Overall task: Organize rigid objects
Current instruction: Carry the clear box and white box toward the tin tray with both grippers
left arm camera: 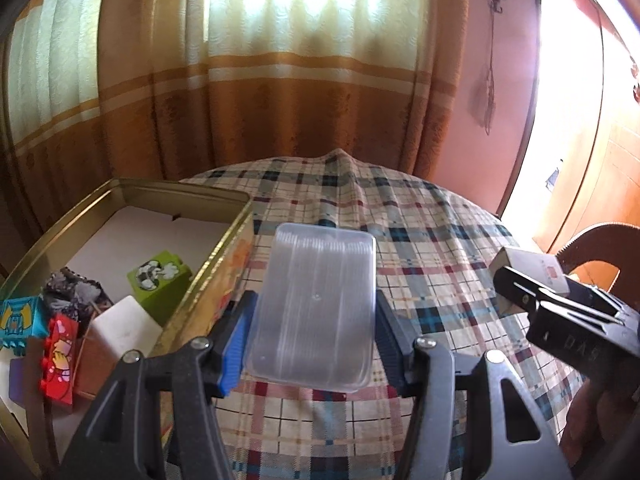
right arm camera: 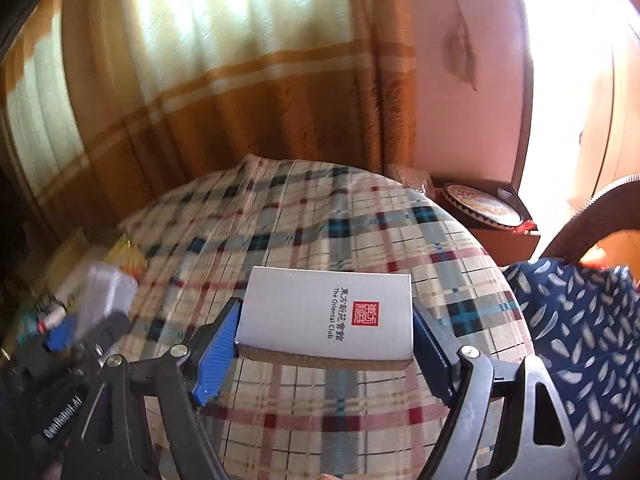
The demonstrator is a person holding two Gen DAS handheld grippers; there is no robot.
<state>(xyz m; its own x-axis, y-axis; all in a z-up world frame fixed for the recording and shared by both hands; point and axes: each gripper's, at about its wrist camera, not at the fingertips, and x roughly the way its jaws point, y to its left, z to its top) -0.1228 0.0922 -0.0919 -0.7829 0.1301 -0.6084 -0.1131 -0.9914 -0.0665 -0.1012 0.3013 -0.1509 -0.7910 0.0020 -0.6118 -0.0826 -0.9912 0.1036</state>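
Tilted downward above the plaid table [left arm camera: 420,240], the left hand-held gripper [left arm camera: 312,332] clasped a clear plastic box [left arm camera: 316,304]; the right hand-held gripper [right arm camera: 324,340] clasped a white card box [right arm camera: 328,312].

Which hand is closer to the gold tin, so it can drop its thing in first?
Probably left. Its fingers hold the clear plastic box right beside the gold tin. The right gripper holds the white box farther away.

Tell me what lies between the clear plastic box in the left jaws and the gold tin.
Nothing but plaid tablecloth: in the left wrist view the clear plastic box is held just right of the gold tin, with only the left gripper's blue pad alongside.
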